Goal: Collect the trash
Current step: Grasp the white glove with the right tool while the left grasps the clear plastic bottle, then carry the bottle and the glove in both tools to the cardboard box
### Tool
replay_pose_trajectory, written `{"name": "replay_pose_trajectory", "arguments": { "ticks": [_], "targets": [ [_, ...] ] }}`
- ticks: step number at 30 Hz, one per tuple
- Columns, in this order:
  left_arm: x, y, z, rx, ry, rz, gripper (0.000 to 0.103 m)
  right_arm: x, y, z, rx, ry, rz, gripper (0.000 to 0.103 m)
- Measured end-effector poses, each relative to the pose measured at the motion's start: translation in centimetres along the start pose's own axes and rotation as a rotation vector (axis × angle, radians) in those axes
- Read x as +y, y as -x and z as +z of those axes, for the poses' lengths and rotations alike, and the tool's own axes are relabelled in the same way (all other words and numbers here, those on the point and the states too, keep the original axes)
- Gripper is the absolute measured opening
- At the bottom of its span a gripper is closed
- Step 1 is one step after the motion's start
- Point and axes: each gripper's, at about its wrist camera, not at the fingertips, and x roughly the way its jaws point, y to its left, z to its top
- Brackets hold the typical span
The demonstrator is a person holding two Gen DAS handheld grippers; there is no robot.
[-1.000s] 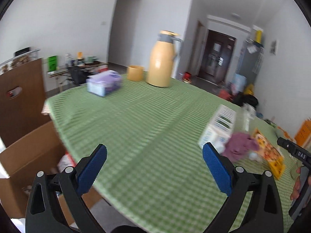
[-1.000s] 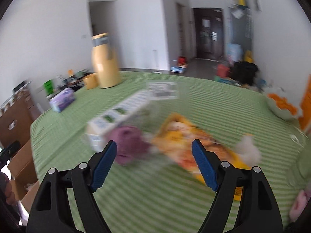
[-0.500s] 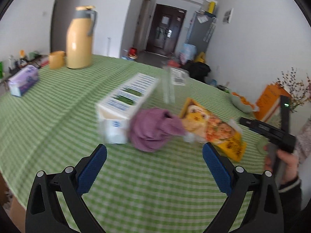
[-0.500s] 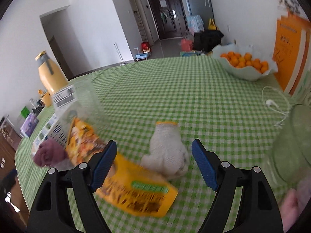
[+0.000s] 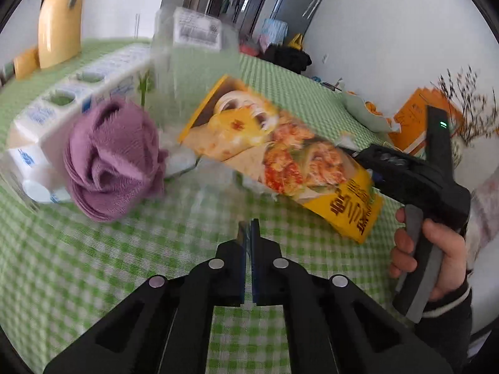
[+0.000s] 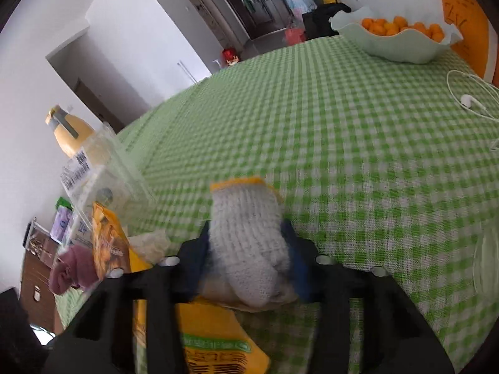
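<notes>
Both grippers have closed since half a second ago: the right gripper (image 6: 248, 246), then spread wide around the white knit glove (image 6: 249, 243), now has its blue pads pressed against the glove's two sides, and the left gripper (image 5: 248, 233) has gone from wide open to pads nearly touching, with nothing visible between them. From the right wrist, the glove's yellow-trimmed cuff sticks out past the fingertips, over the green checked tablecloth (image 6: 343, 131). Under and left of those jaws lies the yellow snack bag (image 6: 199, 336); farther left sit a purple cloth (image 6: 70, 269) and a clear plastic container (image 6: 93, 168). Ahead and to the right stand a bowl of oranges (image 6: 396, 40) and white earphones (image 6: 467, 101). Ahead of the left jaws, the same snack bag (image 5: 280, 155) lies to the right and the purple cloth (image 5: 109, 159) to the left, against a white carton (image 5: 62, 106).
</notes>
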Motion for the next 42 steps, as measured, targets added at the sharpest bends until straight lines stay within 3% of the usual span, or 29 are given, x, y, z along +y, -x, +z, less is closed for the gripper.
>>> {"name": "replay_pose_trajectory", "arguments": {
  "ticks": [3,8,10,14,19,25,32,42],
  "targets": [
    [-1.6,3.6,0.0,-0.1,-0.029,-0.05,0.0,0.3,2.4,0.1,-0.103,0.0,-0.038,0.036],
    [-0.9,8.1,0.4,-0.188,-0.027,-0.054,0.0,2.8,7.7,-0.6,-0.372,0.103,-0.154,0.036],
    [-0.2,9.2,0.3,-0.206,-0.019,-0.031,0.0,3.5,8.0,-1.0,-0.394,0.136,-0.167,0.036],
    [2.8,11.6,-0.5,-0.209,0.043,0.016,0.0,4.2,7.2,-1.7,-0.331,0.141,-0.099,0.036],
    [7.2,14.5,-1.3,-0.246,0.115,0.103,0.0,8.2,6.7,-2.2,-0.278,0.24,-0.035,0.036],
    [13.9,18.1,-2.3,-0.279,0.263,0.182,0.0,17.6,6.3,-4.7,-0.226,0.433,0.094,0.036],
    [22.4,24.5,-6.1,-0.36,0.402,0.302,0.0,30.0,3.2,-8.7,-0.143,0.625,0.244,0.036],
    [35.3,35.0,-15.0,-0.429,0.656,0.539,0.0,47.7,-1.0,-18.4,0.031,0.872,0.48,0.036]
  ]
}}
